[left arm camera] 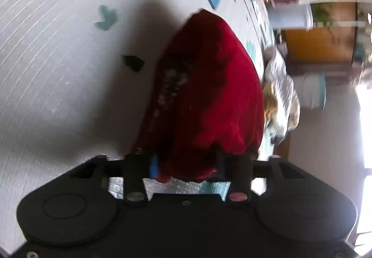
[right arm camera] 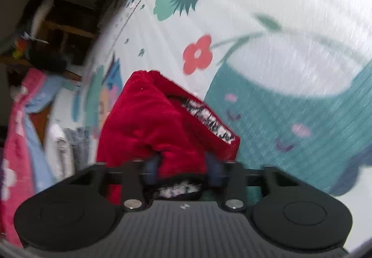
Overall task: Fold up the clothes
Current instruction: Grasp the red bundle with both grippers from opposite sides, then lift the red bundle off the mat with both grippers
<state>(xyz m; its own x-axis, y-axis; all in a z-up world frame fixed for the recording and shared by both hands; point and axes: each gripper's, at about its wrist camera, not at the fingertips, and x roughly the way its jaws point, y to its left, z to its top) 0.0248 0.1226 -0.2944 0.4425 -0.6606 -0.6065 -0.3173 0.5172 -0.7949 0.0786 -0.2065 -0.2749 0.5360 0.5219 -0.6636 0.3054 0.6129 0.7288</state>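
Two grippers, left gripper (left arm camera: 188,165) and right gripper (right arm camera: 183,169), each closed on a bunched edge of one red garment (left arm camera: 209,95), hanging lifted above the patterned play mat (left arm camera: 58,60). Thick fleece wadded between narrow fingers: likely to slip if pulled apart hard. Loose hanging folds: likely to land creased. Pile of other clothes (left arm camera: 281,90) near: risk of snagging.

The right gripper (right arm camera: 183,168) pinches a bunched red velvety garment (right arm camera: 151,123) with a black-and-white patterned edge between its fingers. Beneath lies a white ribbed play mat (right arm camera: 290,32) printed with a red flower (right arm camera: 197,54) and teal shapes.
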